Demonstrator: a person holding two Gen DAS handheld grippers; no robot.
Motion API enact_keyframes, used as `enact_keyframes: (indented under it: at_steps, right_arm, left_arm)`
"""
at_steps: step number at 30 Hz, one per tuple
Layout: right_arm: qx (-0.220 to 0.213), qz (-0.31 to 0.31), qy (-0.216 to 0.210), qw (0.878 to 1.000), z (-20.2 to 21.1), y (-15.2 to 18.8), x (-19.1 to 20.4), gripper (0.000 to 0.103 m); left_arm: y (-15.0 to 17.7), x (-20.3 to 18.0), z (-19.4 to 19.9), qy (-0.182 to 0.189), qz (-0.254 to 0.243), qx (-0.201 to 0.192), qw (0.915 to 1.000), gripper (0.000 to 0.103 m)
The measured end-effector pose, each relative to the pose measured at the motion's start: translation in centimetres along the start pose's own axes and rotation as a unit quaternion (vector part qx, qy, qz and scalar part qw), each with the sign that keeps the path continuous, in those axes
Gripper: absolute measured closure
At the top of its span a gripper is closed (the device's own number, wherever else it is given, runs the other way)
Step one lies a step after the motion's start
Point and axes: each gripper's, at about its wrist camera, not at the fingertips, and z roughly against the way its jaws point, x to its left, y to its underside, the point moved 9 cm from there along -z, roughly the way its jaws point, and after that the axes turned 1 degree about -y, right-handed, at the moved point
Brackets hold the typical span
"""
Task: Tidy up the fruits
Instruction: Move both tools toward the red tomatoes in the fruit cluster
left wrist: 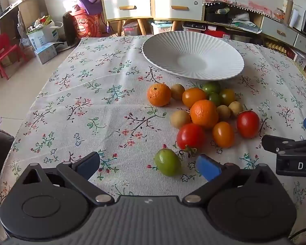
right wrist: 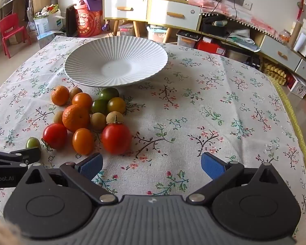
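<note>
A white ribbed plate [left wrist: 163, 55] [right wrist: 87, 75] stands empty at the far side of the floral tablecloth. In front of it lies a pile of fruit: oranges [left wrist: 204, 113] [right wrist: 75, 118], red tomatoes [left wrist: 190, 135] [right wrist: 116, 138], orange tomatoes [left wrist: 223, 134], green ones and small brown fruits. A lone green fruit [left wrist: 167, 162] [right wrist: 33, 142] lies nearest me. My left gripper [left wrist: 148, 166] is open, low over the cloth, with the green fruit between its blue pads, nearer the right one. My right gripper [right wrist: 152, 166] is open and empty, right of the pile.
The right gripper's body [left wrist: 291, 151] shows at the right edge of the left wrist view. The table's right edge [right wrist: 291, 122] has a yellow trim. Behind the table stand drawer cabinets [right wrist: 153, 10], boxes and a red chair [right wrist: 12, 30].
</note>
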Motion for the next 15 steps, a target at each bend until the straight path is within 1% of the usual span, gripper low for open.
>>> enact_keyframes:
  at_steps: [7,15]
  right_arm:
    - [0.0,-0.004,0.005,1.0,0.13,-0.17,0.01,0.0]
    - [-0.001,-0.008,-0.007,1.0,0.19,-0.32,0.1,0.0]
  left_arm:
    - [0.0,-0.03,0.08,0.001,0.001,0.0,1.0,0.003]
    - [-0.29,0.44,0.28,0.003,0.005,-0.003,1.0,0.003]
